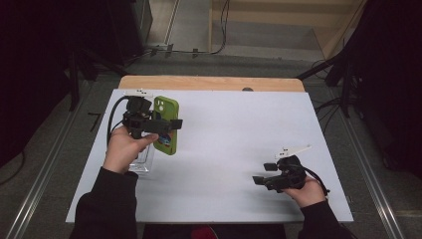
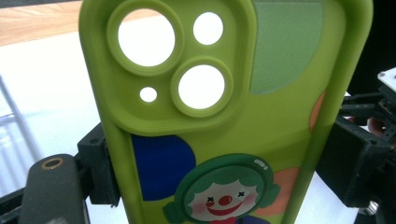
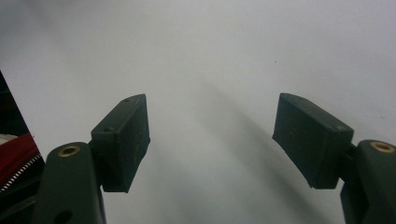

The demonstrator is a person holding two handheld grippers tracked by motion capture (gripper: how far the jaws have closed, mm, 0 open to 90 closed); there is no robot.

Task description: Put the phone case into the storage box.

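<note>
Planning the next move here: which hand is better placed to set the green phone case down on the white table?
Left. The left gripper already clamps the green phone case between its jaws, above the white table. The right gripper rests far off with its jaws open and empty.

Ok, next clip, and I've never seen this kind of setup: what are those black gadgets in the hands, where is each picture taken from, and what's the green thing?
A person sits at a white table with black hand-held tongs in each hand. The high view looks down from above the person's side. The other two pictures come from small cameras riding on the tongs, looking along their jaws.

The left tongs grip a green phone case by its sides and hold it up; its own camera shows the case close up, with camera cutouts and a clown drawing. A clear box-like object lies on the table under that hand; I cannot tell what it is.

The right tongs are open and hold nothing, with bare table between the jaws.
</note>
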